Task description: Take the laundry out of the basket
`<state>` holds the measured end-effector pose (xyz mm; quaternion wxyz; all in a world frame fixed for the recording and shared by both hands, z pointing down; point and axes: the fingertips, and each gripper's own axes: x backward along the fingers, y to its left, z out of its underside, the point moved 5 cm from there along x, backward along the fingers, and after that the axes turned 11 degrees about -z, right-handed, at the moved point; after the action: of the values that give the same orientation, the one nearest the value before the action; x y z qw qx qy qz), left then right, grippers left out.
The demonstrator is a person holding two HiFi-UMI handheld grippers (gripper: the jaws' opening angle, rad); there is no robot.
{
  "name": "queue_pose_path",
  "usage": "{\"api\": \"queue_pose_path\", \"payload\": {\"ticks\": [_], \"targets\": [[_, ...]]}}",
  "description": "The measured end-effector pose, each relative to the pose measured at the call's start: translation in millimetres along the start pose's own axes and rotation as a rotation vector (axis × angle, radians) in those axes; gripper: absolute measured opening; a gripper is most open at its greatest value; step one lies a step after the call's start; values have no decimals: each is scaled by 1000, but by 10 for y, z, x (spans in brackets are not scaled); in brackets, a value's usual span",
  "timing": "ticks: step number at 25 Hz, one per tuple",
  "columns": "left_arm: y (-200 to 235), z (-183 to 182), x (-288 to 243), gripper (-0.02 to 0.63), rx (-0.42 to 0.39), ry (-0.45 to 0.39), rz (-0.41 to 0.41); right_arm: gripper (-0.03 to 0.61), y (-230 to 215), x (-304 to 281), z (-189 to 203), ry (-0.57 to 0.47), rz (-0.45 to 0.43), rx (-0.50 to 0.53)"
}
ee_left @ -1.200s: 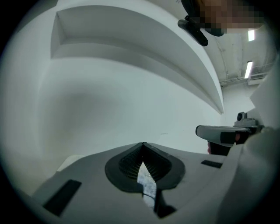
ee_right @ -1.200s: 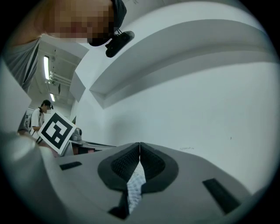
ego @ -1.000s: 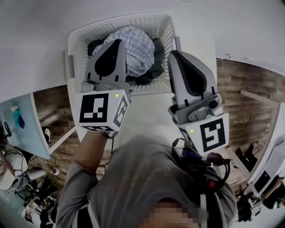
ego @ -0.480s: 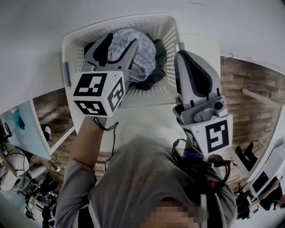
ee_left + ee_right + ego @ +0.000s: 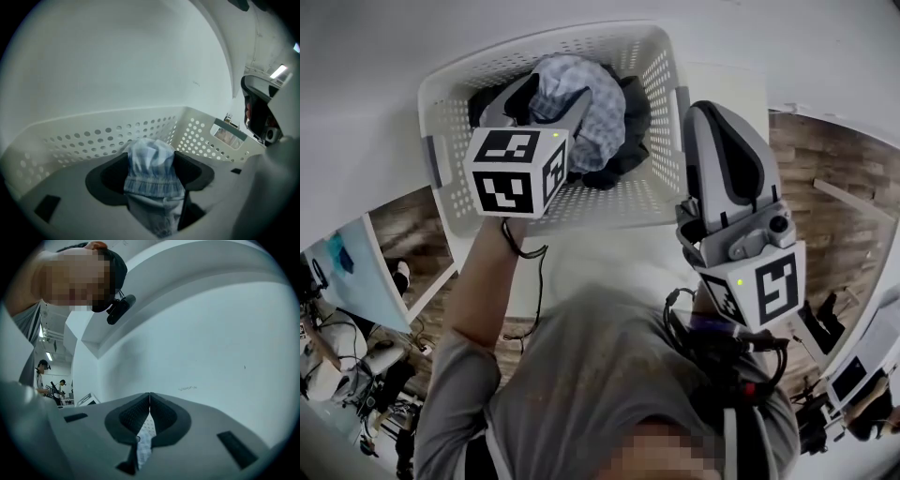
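Garment: pale blue checked cloth garment (image 5: 150,168) is lying in white perforated plastic basket (image 5: 544,47), between left tongs (image 5: 553,91).
Left tongs: jaws have just been opening wide and are straddling garment, ready for pinching.
Right tongs (image 5: 714,111): hovering shut and empty beside basket, leaving room.

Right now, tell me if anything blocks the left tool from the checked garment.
Nothing visible does: the left tool has just been opening its jaws, and the checked garment sits between them, inside the basket.

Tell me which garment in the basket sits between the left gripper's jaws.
The pale blue checked garment on top: it stands between the left gripper's jaws, which have just been opening. The dark garment lies underneath.
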<state>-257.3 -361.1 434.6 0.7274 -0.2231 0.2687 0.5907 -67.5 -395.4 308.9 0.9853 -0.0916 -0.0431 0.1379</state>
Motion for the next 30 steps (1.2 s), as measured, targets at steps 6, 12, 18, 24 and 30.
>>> {"api": "queue_pose_path", "payload": {"ticks": [6, 12, 18, 24, 30], "targets": [[-2, 10, -16, 257, 5, 27, 4, 8, -17, 41, -1, -13, 12, -2], [-44, -43, 71, 84, -19, -1, 6, 8, 9, 103, 13, -3, 28, 18], [-92, -162, 238, 61, -32, -51, -28, 8, 28, 229, -105, -21, 20, 20], [-18, -407, 493, 58, -27, -142, -76, 8, 89, 321, -231, -66, 7, 33], [-25, -635, 824, 58, -14, -225, -118, 8, 200, 458, -369, -95, -10, 43]]}}
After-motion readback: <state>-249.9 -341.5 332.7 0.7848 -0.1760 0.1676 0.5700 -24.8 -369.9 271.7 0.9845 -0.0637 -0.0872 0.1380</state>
